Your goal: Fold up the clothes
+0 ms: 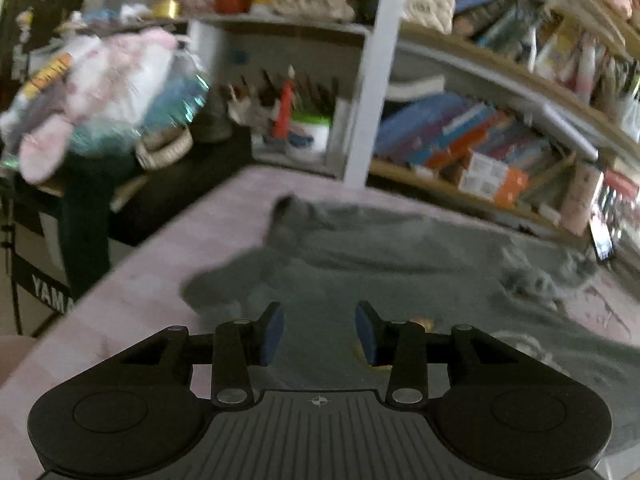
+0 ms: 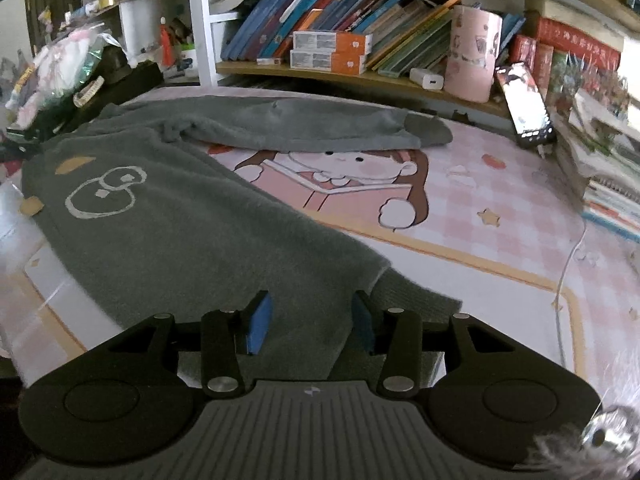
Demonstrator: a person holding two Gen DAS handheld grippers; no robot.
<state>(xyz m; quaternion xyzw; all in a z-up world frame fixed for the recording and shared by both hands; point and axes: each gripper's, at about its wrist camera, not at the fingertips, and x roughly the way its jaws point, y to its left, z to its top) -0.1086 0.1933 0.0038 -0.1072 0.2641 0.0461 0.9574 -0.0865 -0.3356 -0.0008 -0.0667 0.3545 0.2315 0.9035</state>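
Sweater: your grey sweater (image 2: 192,220) lies flat on the pink checked mat (image 2: 500,200), one sleeve (image 2: 304,128) stretched along the mat's far edge, just below the bookshelf (image 2: 360,76).
Print: a white outline figure (image 2: 104,192) shows on the sweater's chest, facing up.
Left gripper: your left gripper (image 1: 319,332) hangs over the sweater's body with its blue pads apart and only cloth lying below the gap; nothing is pinched.
Right gripper: your right gripper (image 2: 311,326) sits at the sweater's near hem, jaws apart, with the fabric under the gap and neither pad pressing it.
Phone: a phone (image 2: 526,100) leans against the bookshelf, past the sweater's sleeve cuff.
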